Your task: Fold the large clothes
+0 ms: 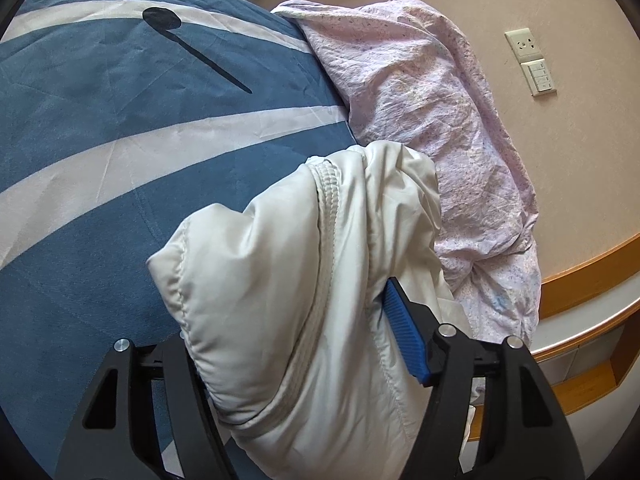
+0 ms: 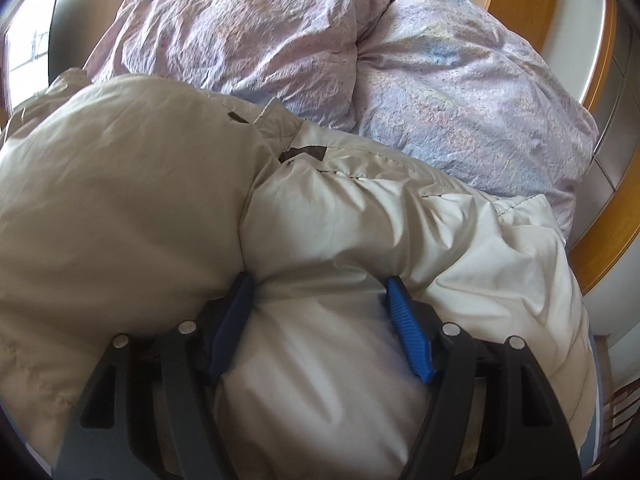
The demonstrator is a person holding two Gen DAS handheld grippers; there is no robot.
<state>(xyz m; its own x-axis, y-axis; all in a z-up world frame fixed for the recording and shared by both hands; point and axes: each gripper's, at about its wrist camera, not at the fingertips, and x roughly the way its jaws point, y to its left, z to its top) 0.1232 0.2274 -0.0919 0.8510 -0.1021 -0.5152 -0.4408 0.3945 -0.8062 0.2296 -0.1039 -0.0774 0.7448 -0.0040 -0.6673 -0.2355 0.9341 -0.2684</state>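
Note:
A puffy white padded jacket (image 1: pixel 280 260) hangs bunched over the blue-and-white bed cover (image 1: pixel 100 128). My left gripper (image 1: pixel 288 304) is shut on a thick fold of it with a ribbed zip seam. Its right blue pad (image 1: pixel 404 336) presses into the fabric, and the left pad is hidden behind the bundle. In the right wrist view the jacket (image 2: pixel 360 220) fills the lower frame, beige in shade at the left. My right gripper (image 2: pixel 318 284) is shut on a bulging fold, both blue pads (image 2: pixel 408 328) dug into the sides.
A crumpled lilac quilt (image 1: pixel 420 100) lies against the wall beyond the jacket, and fills the top of the right wrist view as quilt folds (image 2: pixel 280 40). A wall socket (image 1: pixel 524 46) and switch (image 1: pixel 542 78) sit on the beige wall. A wooden shelf edge (image 1: pixel 592 264) curves at the right.

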